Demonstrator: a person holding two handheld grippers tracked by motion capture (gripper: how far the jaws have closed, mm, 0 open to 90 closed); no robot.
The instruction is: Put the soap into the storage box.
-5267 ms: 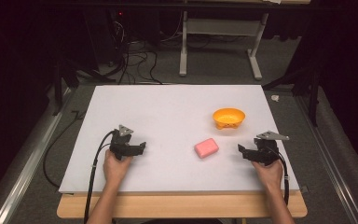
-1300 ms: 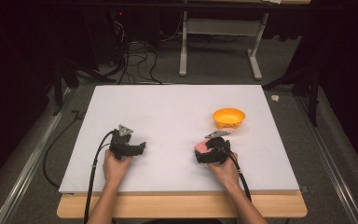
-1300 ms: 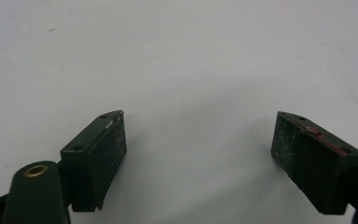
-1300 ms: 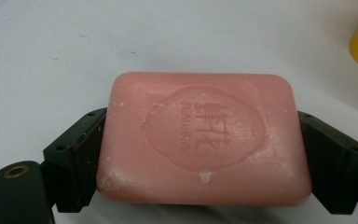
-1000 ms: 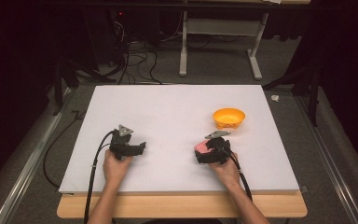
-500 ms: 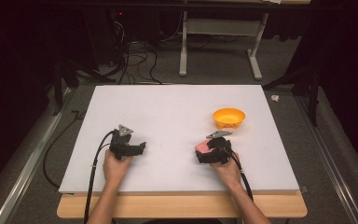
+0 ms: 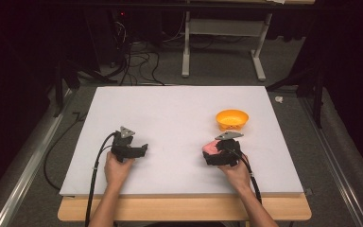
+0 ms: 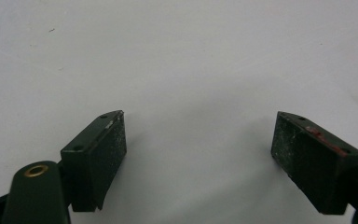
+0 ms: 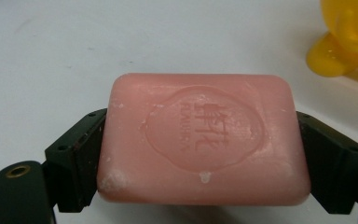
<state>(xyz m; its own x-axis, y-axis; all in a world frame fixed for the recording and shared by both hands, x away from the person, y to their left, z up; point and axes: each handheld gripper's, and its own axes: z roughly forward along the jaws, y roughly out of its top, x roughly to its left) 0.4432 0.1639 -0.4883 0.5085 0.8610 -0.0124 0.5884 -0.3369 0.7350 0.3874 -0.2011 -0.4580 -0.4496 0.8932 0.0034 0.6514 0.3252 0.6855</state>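
Observation:
A pink bar of soap [image 9: 200,140] with a stamped oval mark sits between the two black jaws of my right gripper [image 9: 200,154], which press on its two ends. In the high view the soap [image 7: 211,146] shows as a pink patch at the front of the right gripper [image 7: 216,153], on the white board. An orange bowl [image 7: 232,118] stands just beyond it; its foot [image 9: 328,58] shows at the upper right of the right gripper view. My left gripper [image 7: 142,150] rests on the board at the left, and in its own view the left gripper [image 8: 198,144] is open over bare white surface.
The white board [image 7: 170,113] lies on a wooden table whose front edge [image 7: 184,208] runs below the person's forearms. Cables [image 7: 94,184] trail from each gripper. Beyond the board are a dark floor, cables and a white desk frame [image 7: 222,42].
Since 5.3 s ago the right gripper has moved left from the board's right edge to the soap and shut on it. Over the last second it has barely shifted. The left gripper has stayed put.

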